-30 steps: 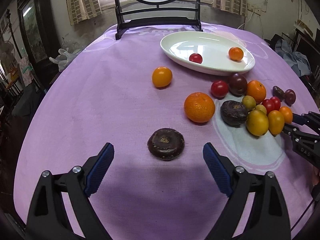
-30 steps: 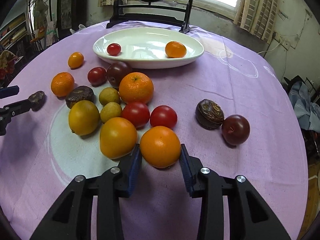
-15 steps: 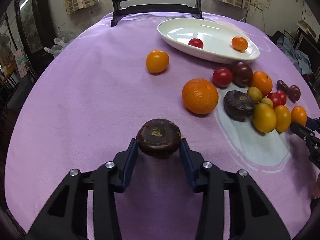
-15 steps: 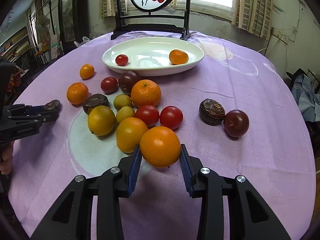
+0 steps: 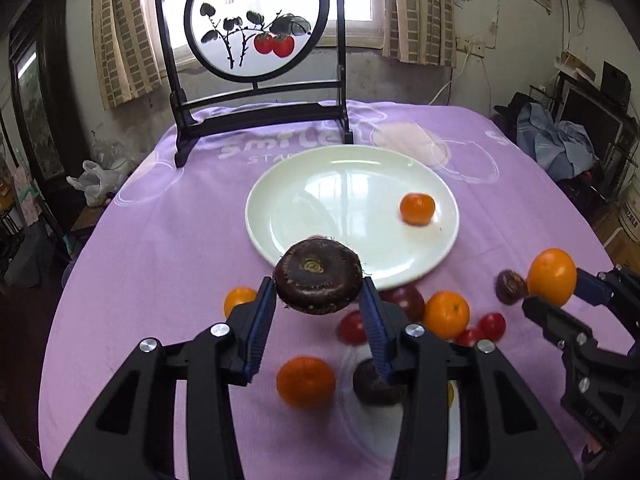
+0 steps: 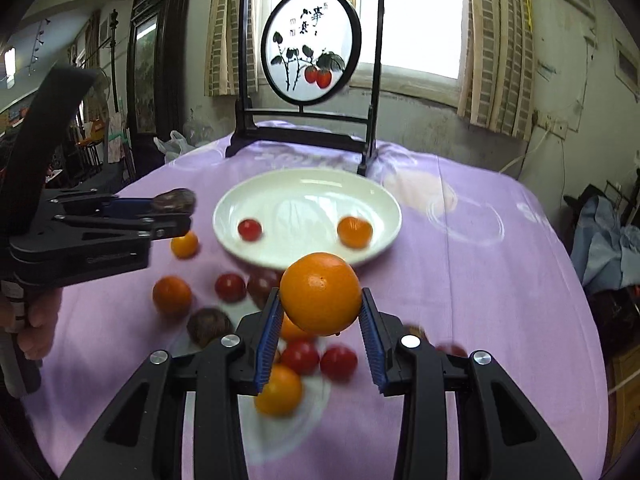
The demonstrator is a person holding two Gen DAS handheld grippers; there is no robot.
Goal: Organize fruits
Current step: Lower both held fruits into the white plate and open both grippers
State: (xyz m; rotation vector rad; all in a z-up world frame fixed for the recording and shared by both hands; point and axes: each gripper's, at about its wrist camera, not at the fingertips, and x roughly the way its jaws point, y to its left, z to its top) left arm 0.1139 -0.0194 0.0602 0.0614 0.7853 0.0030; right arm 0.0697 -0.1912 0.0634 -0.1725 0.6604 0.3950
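My left gripper [image 5: 318, 304] is shut on a dark brown flat fruit [image 5: 318, 282], held in the air just before the near rim of the white plate [image 5: 304, 200]. My right gripper [image 6: 320, 316] is shut on an orange fruit [image 6: 320, 293], also lifted above the table. In the right wrist view the left gripper [image 6: 176, 216] shows at the left with the brown fruit [image 6: 176, 200], a hand behind it. The plate [image 6: 288, 196] holds a small red tomato [image 6: 249, 229] and a small orange [image 6: 354, 232]. Several loose fruits lie on the purple cloth [image 5: 160, 240] below both grippers.
A black-framed round painted screen [image 5: 256, 24] stands at the table's far edge behind the plate. Loose oranges [image 5: 306, 381], tomatoes [image 6: 230, 287] and dark fruits [image 6: 208, 326] crowd the cloth in front of the plate. Curtains, a window and clutter surround the table.
The left gripper closed on the brown fruit and lifted it toward the plate. The right gripper rose off the table with the orange fruit held in it.
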